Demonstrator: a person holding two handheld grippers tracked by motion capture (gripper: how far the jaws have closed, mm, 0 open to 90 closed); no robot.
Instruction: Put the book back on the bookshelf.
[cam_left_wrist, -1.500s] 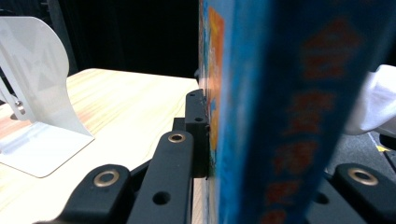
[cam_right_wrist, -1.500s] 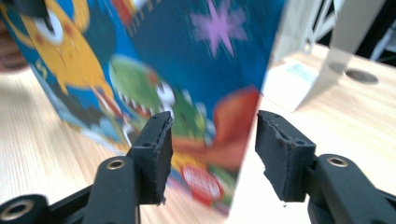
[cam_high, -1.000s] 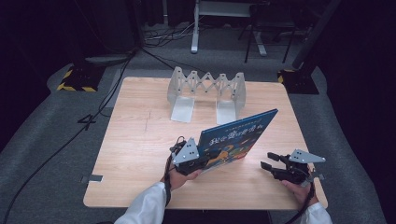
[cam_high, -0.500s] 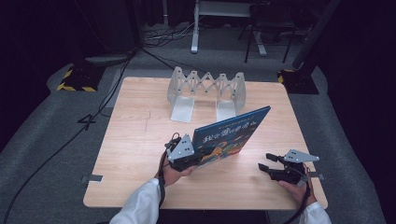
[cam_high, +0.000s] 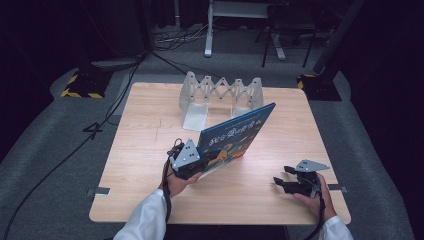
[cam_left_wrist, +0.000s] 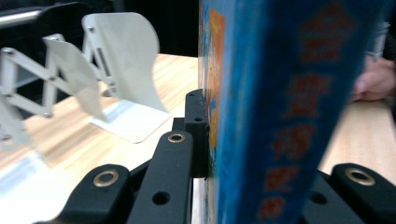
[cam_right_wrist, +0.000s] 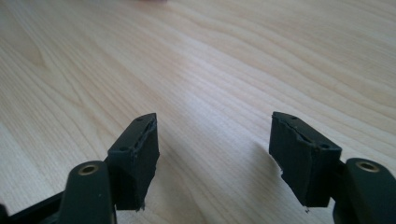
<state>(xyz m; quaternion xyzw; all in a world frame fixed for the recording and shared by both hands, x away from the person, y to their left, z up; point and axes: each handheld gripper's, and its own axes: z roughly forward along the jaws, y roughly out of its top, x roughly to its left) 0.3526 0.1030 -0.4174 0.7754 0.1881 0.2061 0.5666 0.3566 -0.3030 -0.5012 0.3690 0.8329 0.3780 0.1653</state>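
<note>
A blue picture book (cam_high: 235, 134) stands tilted on its lower edge near the middle of the wooden table (cam_high: 140, 150), cover facing me. My left gripper (cam_high: 199, 162) is shut on its lower left corner. In the left gripper view the book's spine (cam_left_wrist: 280, 112) runs up between the jaws, and one black finger (cam_left_wrist: 197, 126) presses against the cover. My right gripper (cam_high: 281, 175) lies low over the table at the front right, apart from the book. Its jaws (cam_right_wrist: 215, 149) have just been opening and stand open with only bare wood between them.
A white expanding book rack (cam_high: 220, 92) with flat base plates stands at the back of the table, behind the book; the left gripper view has it at the left (cam_left_wrist: 70, 79). Dark floor, cables and stands surround the table.
My left gripper has carried the book a little to the left and away from me. The right gripper's jaws have spread wider while that hand stayed in place.
</note>
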